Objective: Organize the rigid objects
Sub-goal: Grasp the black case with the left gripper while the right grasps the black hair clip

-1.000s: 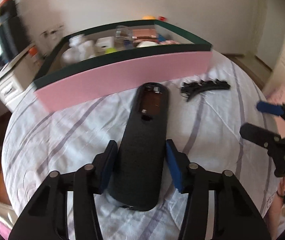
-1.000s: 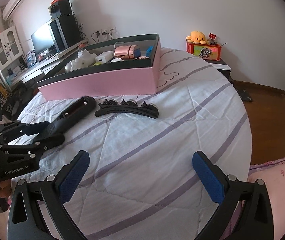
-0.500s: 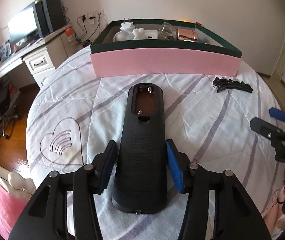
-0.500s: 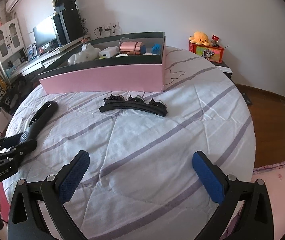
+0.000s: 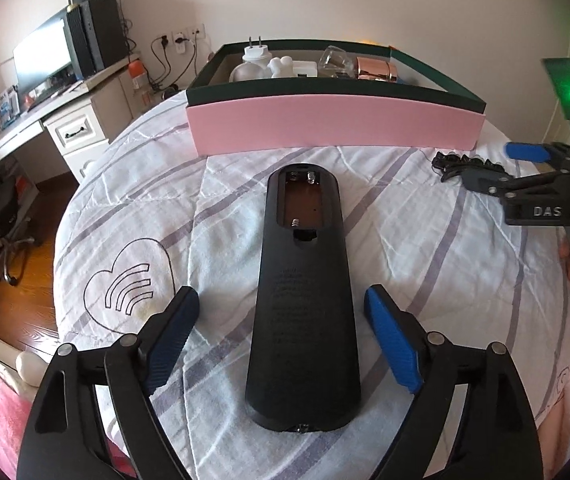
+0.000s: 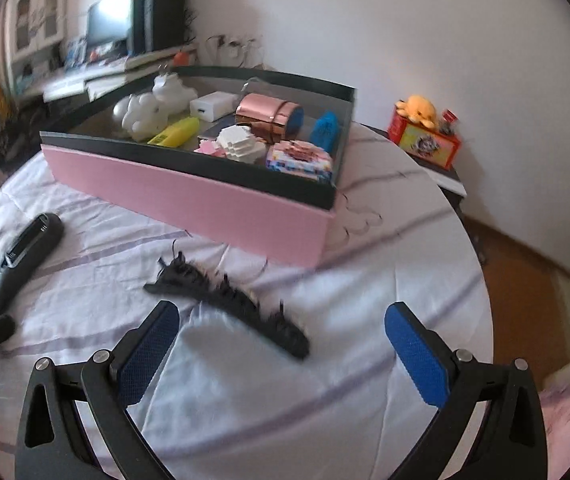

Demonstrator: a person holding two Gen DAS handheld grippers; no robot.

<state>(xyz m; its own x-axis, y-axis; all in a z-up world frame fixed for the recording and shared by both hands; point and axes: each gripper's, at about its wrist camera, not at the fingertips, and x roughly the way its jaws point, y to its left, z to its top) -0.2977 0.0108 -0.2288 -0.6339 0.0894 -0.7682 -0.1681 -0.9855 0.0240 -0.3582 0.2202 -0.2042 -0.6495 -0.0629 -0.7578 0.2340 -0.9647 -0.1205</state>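
White quilted bedding (image 5: pixel 397 240) with purple stripes covers the round bed you are working over, and the pink-sided box (image 5: pixel 333 128) sits at twelve o'clock from your left gripper (image 5: pixel 281 336). Your left jaws are spread wide, straddling the black remote (image 5: pixel 305 320) without touching it; it lies back-up on the bed, battery bay uncovered, long axis pointing at the box. That alignment suits a clean squeeze across its narrow width.

Your right gripper (image 6: pixel 281 356) is likewise released, hovering with the black hair clip (image 6: pixel 241 304) at roughly eleven o'clock, just ahead of the jaws and lying diagonally. The box already holds white figurines (image 6: pixel 153 108), a copper cylinder (image 6: pixel 269 114) and other small items, so the remote and clip look like the remaining loose pieces.
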